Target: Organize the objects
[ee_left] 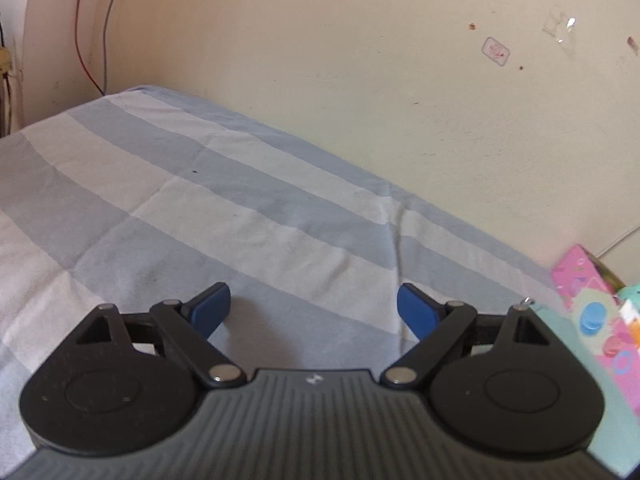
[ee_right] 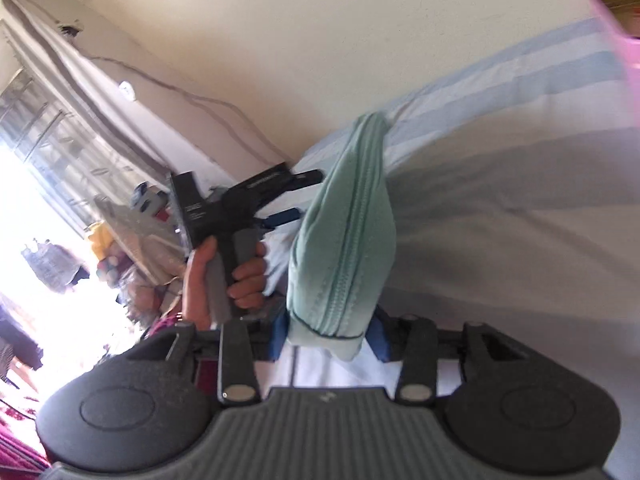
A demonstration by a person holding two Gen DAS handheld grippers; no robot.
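My right gripper [ee_right: 330,344] is shut on a mint-green zippered pouch [ee_right: 344,240], which sticks out forward from between the blue pads above the striped bed sheet [ee_right: 500,200]. My left gripper [ee_left: 314,308] is open and empty, held low over the blue and white striped bed sheet [ee_left: 200,200]. In the right wrist view the left gripper [ee_right: 296,196] shows just left of the pouch, held in a hand [ee_right: 224,272]. A pink and teal patterned box [ee_left: 600,312] lies at the right edge of the left wrist view.
A cream wall [ee_left: 360,60] runs along the far side of the bed. Red and grey cables [ee_left: 92,40] hang in the left corner. A bright window [ee_right: 32,180] and cluttered things [ee_right: 132,240] lie to the left in the right wrist view. A blurred pink object [ee_right: 616,20] sits top right.
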